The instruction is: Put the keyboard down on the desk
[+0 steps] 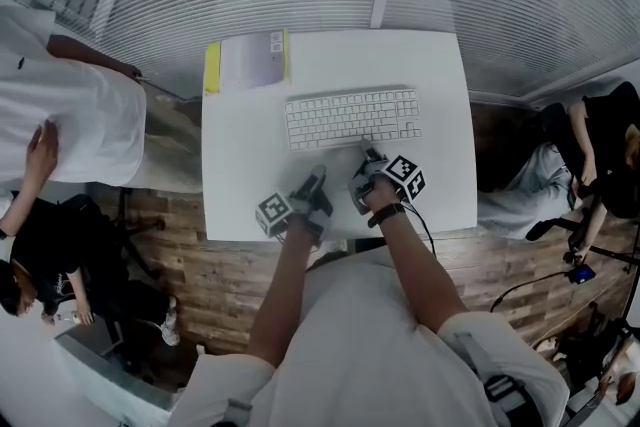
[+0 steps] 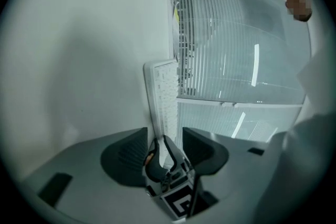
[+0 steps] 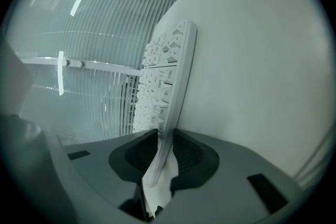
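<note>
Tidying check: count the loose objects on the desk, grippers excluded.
2. The white keyboard at the desk's middle, its near edge between the right gripper's jaws; a yellow-edged booklet at the far left corner. None appear hidden.

I can read nothing: key legends on the flat white plastic keyboard [image 3: 168,76] are too small and blurred
</note>
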`<state>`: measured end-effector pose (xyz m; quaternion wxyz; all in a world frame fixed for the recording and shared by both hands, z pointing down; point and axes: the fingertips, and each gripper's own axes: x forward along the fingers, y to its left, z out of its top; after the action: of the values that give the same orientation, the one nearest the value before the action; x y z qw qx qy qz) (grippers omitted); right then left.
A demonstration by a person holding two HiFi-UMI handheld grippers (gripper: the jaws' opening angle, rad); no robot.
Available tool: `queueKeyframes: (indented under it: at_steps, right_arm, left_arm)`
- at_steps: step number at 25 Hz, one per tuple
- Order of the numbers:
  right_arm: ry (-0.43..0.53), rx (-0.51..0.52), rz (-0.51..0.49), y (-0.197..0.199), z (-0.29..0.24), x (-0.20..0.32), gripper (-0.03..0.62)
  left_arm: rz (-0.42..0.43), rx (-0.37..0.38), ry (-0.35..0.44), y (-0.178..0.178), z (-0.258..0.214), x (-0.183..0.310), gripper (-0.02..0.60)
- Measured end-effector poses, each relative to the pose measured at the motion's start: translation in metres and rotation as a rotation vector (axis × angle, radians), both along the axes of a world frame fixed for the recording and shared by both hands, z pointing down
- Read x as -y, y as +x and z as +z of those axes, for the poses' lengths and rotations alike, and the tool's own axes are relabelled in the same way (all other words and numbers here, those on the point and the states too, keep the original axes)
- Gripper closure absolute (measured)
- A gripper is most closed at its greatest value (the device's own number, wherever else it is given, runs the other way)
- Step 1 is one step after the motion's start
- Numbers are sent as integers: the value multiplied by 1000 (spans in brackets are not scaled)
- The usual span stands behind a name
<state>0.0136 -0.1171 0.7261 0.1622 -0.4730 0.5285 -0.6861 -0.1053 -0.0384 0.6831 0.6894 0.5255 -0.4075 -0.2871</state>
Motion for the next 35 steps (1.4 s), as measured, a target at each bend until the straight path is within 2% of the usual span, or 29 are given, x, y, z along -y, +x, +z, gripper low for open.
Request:
queueKeyframes:
  at_steps: [6,9,12,17,20,25,28,31,33,35]
  right_arm:
    - [-14,-127,-120,0,1,2,497]
    - [22,-265,-264,-1,4,5,485]
    - [120,-450,-381,11,-12,3,482]
    - [346,-709,-443,30,-73,3,482]
    - [472,-820,-438,36,-115,2,482]
    - [683,-1059,-481,32,-178,-4,482]
    - [771,-1097,-450,30,-216,-12,482]
    - [836,-1128,-412,31,-251,-22,488]
    - [875,-1132,-371,31,-274,-27,506]
    - [909,-1122,-326,32,-297,-31,532]
  left_arm:
    - [10,5,-7,1,3,-5,388]
    - [41,28,-39,0,11,-1,388]
    - [99,113,-18,3,3,5,388]
    - [171,294,104,-2,-43,21,388]
    - [199,469,210,-10,-82,32,388]
    - [234,870,403,-19,-145,44,396]
    - [222,1114,489,-22,-178,45,408]
    - [196,1326,594,-21,-215,41,411]
    - [163,1444,672,-19,-241,36,418]
    - [128,1523,733,-17,-265,32,438]
